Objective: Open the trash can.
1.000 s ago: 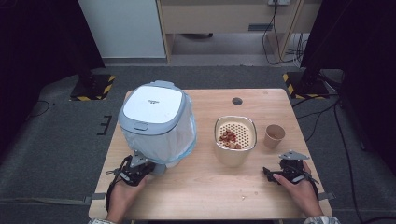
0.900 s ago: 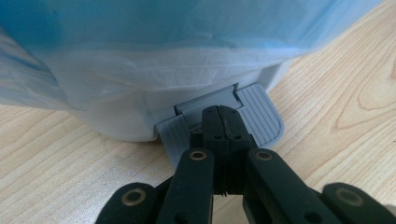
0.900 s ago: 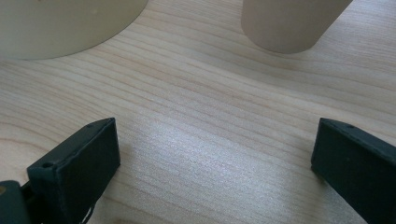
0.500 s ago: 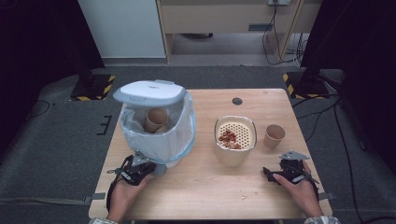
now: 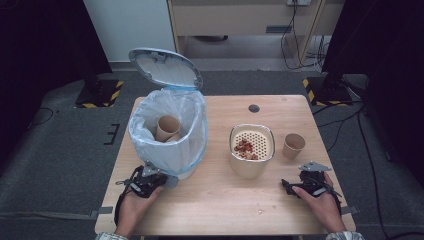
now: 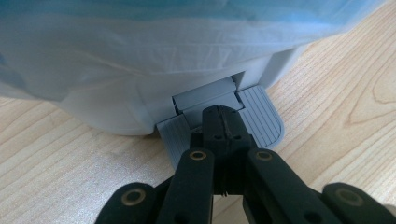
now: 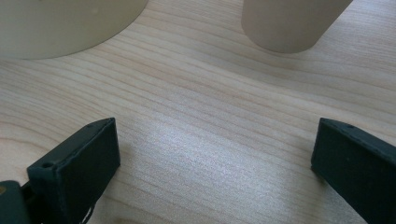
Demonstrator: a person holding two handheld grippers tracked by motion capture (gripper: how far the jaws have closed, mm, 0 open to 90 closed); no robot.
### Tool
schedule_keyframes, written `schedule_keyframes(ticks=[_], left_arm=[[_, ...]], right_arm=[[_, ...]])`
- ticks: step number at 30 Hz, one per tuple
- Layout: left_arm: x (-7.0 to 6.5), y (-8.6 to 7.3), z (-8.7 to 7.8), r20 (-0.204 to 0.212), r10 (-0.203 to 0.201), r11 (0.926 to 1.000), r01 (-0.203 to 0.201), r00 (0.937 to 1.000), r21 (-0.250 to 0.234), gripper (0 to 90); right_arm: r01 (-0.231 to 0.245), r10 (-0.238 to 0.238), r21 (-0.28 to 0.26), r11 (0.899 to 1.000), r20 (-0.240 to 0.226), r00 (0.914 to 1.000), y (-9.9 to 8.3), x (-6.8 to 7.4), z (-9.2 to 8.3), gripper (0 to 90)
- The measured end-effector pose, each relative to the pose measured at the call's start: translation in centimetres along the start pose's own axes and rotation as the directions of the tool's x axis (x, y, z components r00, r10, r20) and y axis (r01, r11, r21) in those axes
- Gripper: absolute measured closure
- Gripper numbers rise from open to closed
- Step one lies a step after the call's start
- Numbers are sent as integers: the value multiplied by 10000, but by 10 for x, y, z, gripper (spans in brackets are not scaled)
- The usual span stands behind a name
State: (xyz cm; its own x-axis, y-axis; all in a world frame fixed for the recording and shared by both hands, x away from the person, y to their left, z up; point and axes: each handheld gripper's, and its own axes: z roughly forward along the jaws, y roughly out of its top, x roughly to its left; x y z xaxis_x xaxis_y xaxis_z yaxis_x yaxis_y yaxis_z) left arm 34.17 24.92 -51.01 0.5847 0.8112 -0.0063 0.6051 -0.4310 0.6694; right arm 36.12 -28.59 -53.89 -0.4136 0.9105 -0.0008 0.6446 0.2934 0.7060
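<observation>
A pale pedal bin lined with a blue bag stands at the table's left, its lid tipped fully up and back. A paper cup lies inside it. My left gripper is shut, with nothing between its jaws, and its tips rest on the grey ribbed pedal at the bin's foot. My right gripper rests on the table at the front right, open and holding nothing.
A beige bowl with a perforated insert holding reddish bits stands mid-table, seen close as the bowl. A second paper cup stands to its right, also the cup. A dark round disc lies near the far edge.
The bin's lid has swung from shut to fully open, baring the cup inside. Both hands have stayed where they were.
</observation>
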Motion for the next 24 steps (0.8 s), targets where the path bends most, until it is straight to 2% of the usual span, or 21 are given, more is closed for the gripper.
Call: schedule_keyframes(ticks=[12,15,17,20,24], left_arm=[[0,0,0,0,10,10000,-10,10000,2,900],[0,0,0,-8,11,10000,-11,10000,0,900],[0,0,0,12,-4,10000,4,10000,-5,900],[0,0,0,22,0,10000,0,10000,-9,900],[1,0,0,37,-1,10000,1,10000,-19,900]], right_arm=[[18,-18,39,10000,-127,9999,0,0,0,8],[314,-317,-82,9995,-362,9988,0,1,-1,41],[457,-462,-145,9988,-346,9983,0,1,-2,38],[441,-448,-265,9987,-289,9986,1,1,-3,43],[197,-202,-552,9983,-93,9998,4,-3,-7,51]])
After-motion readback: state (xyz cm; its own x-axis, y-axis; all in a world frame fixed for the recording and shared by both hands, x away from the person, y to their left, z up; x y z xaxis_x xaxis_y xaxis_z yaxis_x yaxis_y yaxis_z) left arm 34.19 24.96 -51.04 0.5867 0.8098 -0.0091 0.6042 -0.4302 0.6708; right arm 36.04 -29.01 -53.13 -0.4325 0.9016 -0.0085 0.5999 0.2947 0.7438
